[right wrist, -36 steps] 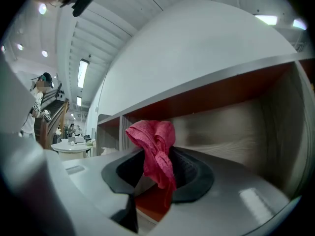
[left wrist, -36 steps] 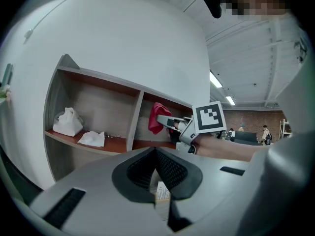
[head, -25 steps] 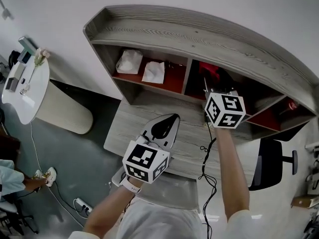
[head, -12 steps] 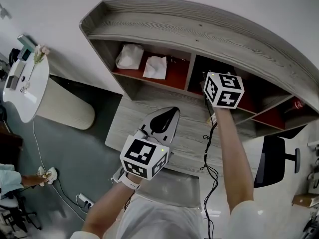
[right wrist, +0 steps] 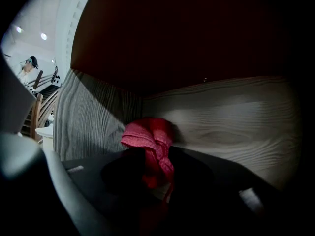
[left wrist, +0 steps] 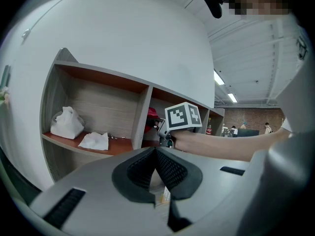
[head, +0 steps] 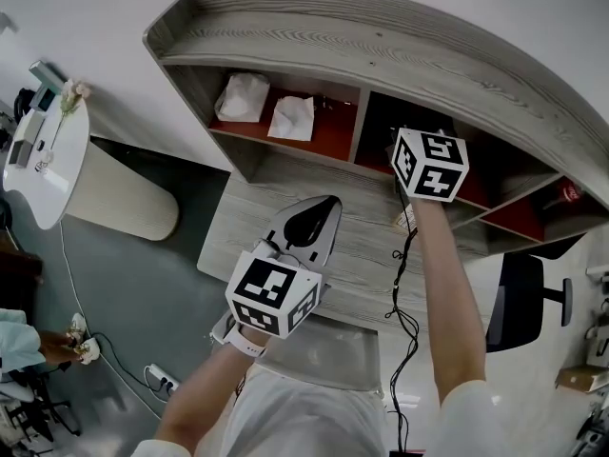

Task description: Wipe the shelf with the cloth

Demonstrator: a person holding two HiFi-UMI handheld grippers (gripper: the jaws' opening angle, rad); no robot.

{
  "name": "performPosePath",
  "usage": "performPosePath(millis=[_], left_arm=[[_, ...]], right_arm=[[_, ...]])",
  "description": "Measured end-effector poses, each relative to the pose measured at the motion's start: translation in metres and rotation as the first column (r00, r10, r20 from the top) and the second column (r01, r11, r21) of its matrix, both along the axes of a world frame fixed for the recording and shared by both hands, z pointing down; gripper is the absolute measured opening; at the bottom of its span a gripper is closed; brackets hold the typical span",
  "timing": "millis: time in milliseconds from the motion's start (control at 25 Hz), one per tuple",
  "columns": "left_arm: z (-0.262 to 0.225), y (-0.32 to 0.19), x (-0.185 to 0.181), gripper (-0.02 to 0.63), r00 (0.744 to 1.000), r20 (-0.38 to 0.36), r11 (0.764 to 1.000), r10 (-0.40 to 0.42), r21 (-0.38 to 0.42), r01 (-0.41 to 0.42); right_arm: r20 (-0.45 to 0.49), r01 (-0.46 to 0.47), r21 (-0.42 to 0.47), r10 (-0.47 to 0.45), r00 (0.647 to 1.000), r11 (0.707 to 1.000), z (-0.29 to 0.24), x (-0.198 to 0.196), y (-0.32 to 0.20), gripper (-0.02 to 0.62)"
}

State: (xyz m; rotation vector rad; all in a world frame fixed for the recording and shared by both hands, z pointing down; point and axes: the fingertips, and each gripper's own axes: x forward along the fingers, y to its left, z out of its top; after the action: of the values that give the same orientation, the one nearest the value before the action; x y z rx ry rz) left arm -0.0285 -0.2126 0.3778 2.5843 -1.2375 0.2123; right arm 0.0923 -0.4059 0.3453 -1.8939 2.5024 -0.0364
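The grey wood shelf [head: 381,55] has red-floored compartments above a desk top [head: 257,217]. My right gripper [right wrist: 152,166] reaches level into the dark middle compartment; in the head view only its marker cube [head: 430,165] shows. Its jaws are shut on a crumpled red cloth [right wrist: 150,144], which bunches against the wooden back wall [right wrist: 236,117] near the left side wall. My left gripper [head: 319,217] hovers over the desk, shut and holding nothing, pointing at the shelf [left wrist: 98,107]. From there I see the right gripper's cube [left wrist: 183,117] at the middle compartment.
Two white crumpled bundles [head: 243,98] [head: 292,119] lie in the left compartment. A black cable [head: 404,284] trails over the desk's front edge. A red can [head: 563,195] sits in the right compartment. An office chair [head: 519,303] stands right, a round white table [head: 48,160] left.
My right gripper has pushed a little farther into the middle compartment with the red cloth. The left gripper has stayed where it was.
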Motion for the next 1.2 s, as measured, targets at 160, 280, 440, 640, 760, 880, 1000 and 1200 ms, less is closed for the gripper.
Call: performPosePath(millis=[160, 280, 440, 640, 760, 880, 1000, 1200], left_arm=[[0.003, 0.001, 0.002, 0.006, 1.0, 0.0, 1.0, 0.003, -0.005, -0.003], [0.004, 0.002, 0.008, 0.006, 1.0, 0.001, 1.0, 0.012, -0.006, -0.012], [0.005, 0.005, 0.016, 0.006, 1.0, 0.003, 1.0, 0.026, -0.008, -0.026], [0.008, 0.007, 0.024, 0.006, 0.999, 0.003, 0.999, 0.041, -0.011, -0.041], [0.009, 0.009, 0.029, 0.006, 0.999, 0.001, 0.999, 0.051, -0.014, -0.051], [0.011, 0.011, 0.036, 0.006, 0.998, 0.002, 0.998, 0.063, -0.016, -0.063], [0.012, 0.013, 0.042, 0.006, 0.997, 0.004, 0.997, 0.071, -0.018, -0.071], [0.011, 0.014, 0.05, 0.006, 0.997, 0.009, 0.996, 0.083, -0.015, -0.083]], right_arm=[[-0.007, -0.025, 0.001, 0.025, 1.0, 1.0, 0.002, 0.016, 0.005, 0.148], [-0.004, -0.043, 0.002, 0.043, 0.999, 0.999, 0.003, 0.029, 0.009, 0.147], [0.011, -0.073, 0.002, 0.073, 0.997, 0.997, 0.005, 0.048, 0.014, 0.147], [0.024, -0.127, -0.001, 0.127, 0.992, 0.992, 0.007, 0.077, 0.022, 0.147], [0.036, -0.166, -0.008, 0.166, 0.986, 0.986, 0.01, 0.098, 0.028, 0.148], [0.043, -0.203, -0.016, 0.204, 0.978, 0.979, 0.014, 0.118, 0.034, 0.147], [0.044, -0.235, -0.021, 0.235, 0.971, 0.972, 0.017, 0.132, 0.038, 0.148], [0.055, -0.3, -0.027, 0.301, 0.952, 0.954, 0.02, 0.153, 0.045, 0.147]])
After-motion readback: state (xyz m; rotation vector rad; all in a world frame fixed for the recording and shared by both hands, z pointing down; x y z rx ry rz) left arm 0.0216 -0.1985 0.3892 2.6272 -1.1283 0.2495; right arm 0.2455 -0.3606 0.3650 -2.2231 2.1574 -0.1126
